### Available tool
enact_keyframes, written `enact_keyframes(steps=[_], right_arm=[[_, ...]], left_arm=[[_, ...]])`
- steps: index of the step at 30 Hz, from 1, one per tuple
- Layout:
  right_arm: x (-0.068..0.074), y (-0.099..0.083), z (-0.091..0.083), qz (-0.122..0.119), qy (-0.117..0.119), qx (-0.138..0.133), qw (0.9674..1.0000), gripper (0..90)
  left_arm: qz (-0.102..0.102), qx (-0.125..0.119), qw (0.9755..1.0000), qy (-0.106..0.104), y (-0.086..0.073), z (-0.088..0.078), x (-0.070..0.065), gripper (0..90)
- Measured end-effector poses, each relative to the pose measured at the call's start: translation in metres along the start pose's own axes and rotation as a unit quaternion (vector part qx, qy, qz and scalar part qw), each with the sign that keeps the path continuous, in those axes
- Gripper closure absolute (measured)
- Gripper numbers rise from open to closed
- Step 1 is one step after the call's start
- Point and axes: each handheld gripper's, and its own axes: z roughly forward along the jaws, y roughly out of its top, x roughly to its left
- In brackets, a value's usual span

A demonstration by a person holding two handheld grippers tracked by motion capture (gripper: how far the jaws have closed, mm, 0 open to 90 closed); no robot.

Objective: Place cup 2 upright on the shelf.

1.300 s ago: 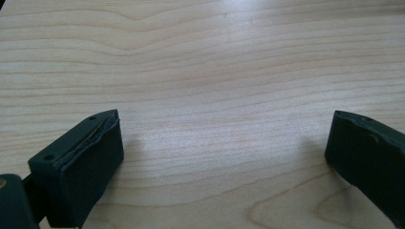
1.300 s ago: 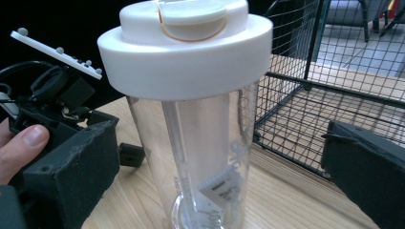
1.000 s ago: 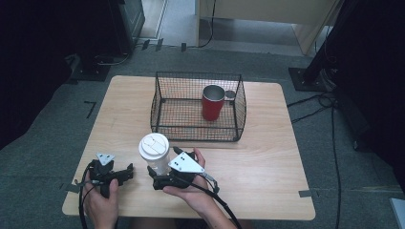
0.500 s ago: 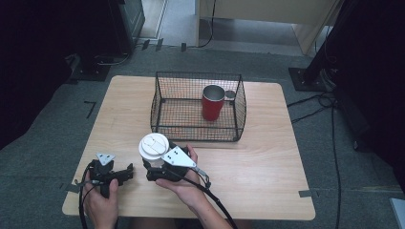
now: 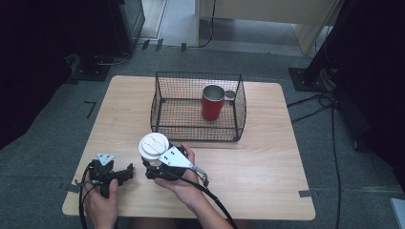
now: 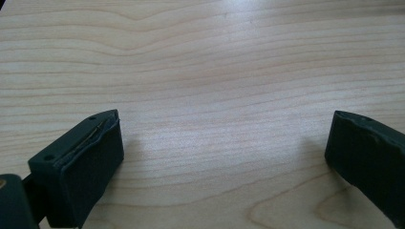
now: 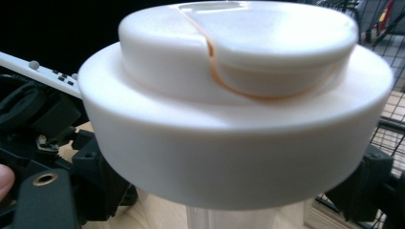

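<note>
The right gripper (image 5: 154, 168) has just been closing its jaws, and a white-lidded clear cup (image 5: 153, 145) stands between them, pinched on its body just under the lid; in the right gripper view the lid (image 7: 234, 100) looms right above the camera, with the clear wall (image 7: 229, 217) dropping between the black jaws, a low hold that probably leaves the lid undisturbed when the cup is lifted. The cup stands upright on the wooden table (image 5: 267, 167) near its front edge, at about 7 o'clock from the wire basket (image 5: 198, 107), just off the basket's front left corner. The basket is open at the top and already holds a red metal tumbler (image 5: 212, 102) at its right rear, so the bare floor at its left front seems the likely place for the cup. The left gripper (image 5: 125, 173) rests at 9 o'clock from the cup, apart from it, jaws spread wide over bare wood (image 6: 219, 95) with nothing between them; it looks parked clear, leaving the lift to the right hand (image 5: 184, 183).
</note>
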Motion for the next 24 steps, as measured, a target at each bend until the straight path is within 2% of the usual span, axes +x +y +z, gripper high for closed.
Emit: enact_keyframes(steps=[7, 12, 16, 24], right_arm=[[-0.006, 0.008, -0.005, 0.012, -0.003, -0.018, 0.9998, 16.1], [-0.013, 0.023, -0.013, 0.020, -0.012, -0.034, 0.9992, 16.1], [-0.017, 0.034, -0.017, 0.012, -0.015, -0.042, 0.9989, 16.1], [-0.028, 0.056, -0.021, 0.017, -0.020, -0.049, 0.9984, 16.1]], left_arm=[[0.000, 0.000, 1.0000, 0.000, 0.000, 0.000, 0.000, 0.1], [0.000, 0.000, 1.0000, -0.001, 0.000, 0.000, 0.000, 0.1], [-0.001, 0.000, 1.0000, -0.001, 0.000, 0.000, 0.000, 0.1], [0.000, 0.001, 1.0000, -0.001, 0.000, 0.000, 0.000, 0.1]])
